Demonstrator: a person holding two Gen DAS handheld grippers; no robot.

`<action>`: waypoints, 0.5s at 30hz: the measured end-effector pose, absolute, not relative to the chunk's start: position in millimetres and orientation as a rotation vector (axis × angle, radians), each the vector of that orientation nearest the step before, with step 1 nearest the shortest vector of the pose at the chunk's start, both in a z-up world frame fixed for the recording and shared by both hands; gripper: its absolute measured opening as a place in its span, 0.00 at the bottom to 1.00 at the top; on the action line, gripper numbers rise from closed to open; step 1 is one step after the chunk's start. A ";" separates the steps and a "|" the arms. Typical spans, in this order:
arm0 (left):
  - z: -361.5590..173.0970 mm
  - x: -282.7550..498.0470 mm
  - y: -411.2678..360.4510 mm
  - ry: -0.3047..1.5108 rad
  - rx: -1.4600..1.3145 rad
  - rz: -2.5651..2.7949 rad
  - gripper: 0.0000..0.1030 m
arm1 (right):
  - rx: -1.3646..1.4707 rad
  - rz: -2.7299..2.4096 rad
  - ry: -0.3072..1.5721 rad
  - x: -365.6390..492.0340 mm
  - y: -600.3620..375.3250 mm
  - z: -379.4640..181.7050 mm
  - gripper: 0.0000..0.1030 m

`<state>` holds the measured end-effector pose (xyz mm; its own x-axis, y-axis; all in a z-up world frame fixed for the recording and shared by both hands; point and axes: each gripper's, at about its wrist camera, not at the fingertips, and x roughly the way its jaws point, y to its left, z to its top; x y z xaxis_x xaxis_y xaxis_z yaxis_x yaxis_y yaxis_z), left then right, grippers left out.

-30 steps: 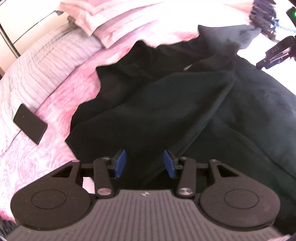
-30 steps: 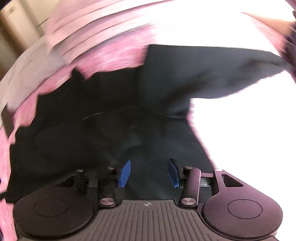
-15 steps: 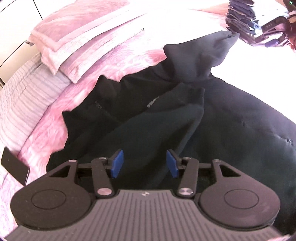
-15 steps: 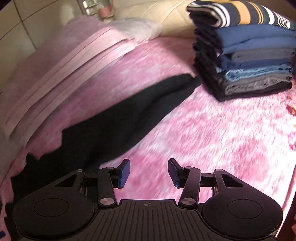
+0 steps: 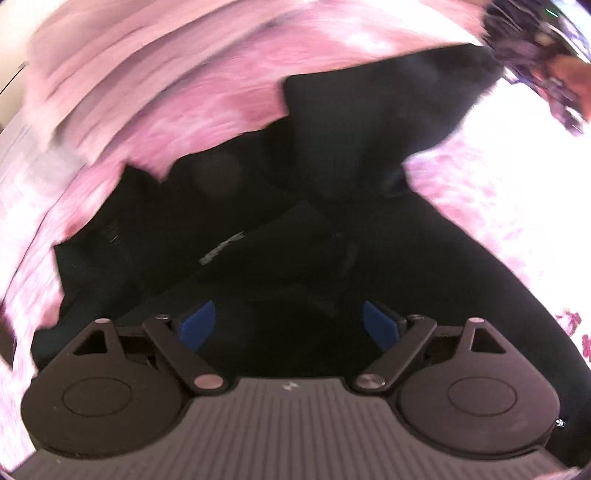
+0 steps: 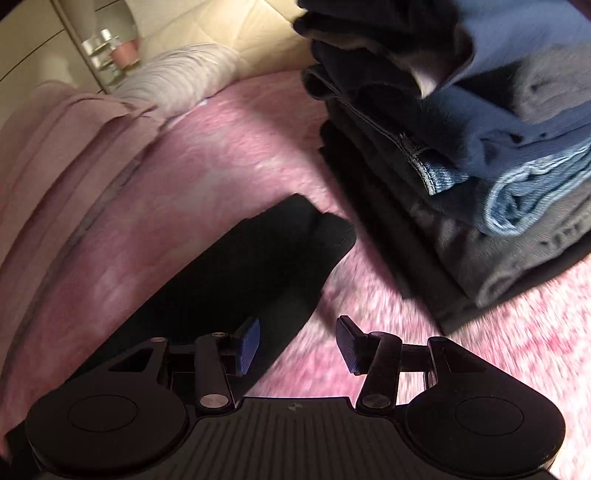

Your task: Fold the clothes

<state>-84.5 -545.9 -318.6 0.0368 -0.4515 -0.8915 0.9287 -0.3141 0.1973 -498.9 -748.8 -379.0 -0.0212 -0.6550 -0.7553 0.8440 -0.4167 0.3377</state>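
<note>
A black long-sleeved garment [image 5: 295, 229] lies spread on a pink bedspread [image 5: 207, 110], blurred in the left wrist view. My left gripper [image 5: 291, 326] hovers over its body, open wide, nothing between the blue pads. One sleeve stretches toward the upper right, where my right gripper [image 5: 546, 62] shows as a blur. In the right wrist view that black sleeve [image 6: 266, 269] ends in a cuff on the bedspread. My right gripper [image 6: 295, 341] is open just short of the sleeve's right edge, empty.
A stack of folded clothes [image 6: 480, 147], dark and denim blue, stands right beside the cuff. Pink folded blankets [image 6: 62, 147] and a pale pillow [image 6: 177, 74] lie along the left. A cream headboard [image 6: 221, 29] is behind.
My left gripper opened wider and moved in over the garment amid blur. My right gripper moved closer to the sleeve cuff and the clothes stack.
</note>
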 end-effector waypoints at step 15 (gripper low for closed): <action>-302.0 -76.6 -524.0 0.530 1.124 -1.540 0.83 | 0.731 -1.509 0.260 -429.3 -718.1 -273.5 0.11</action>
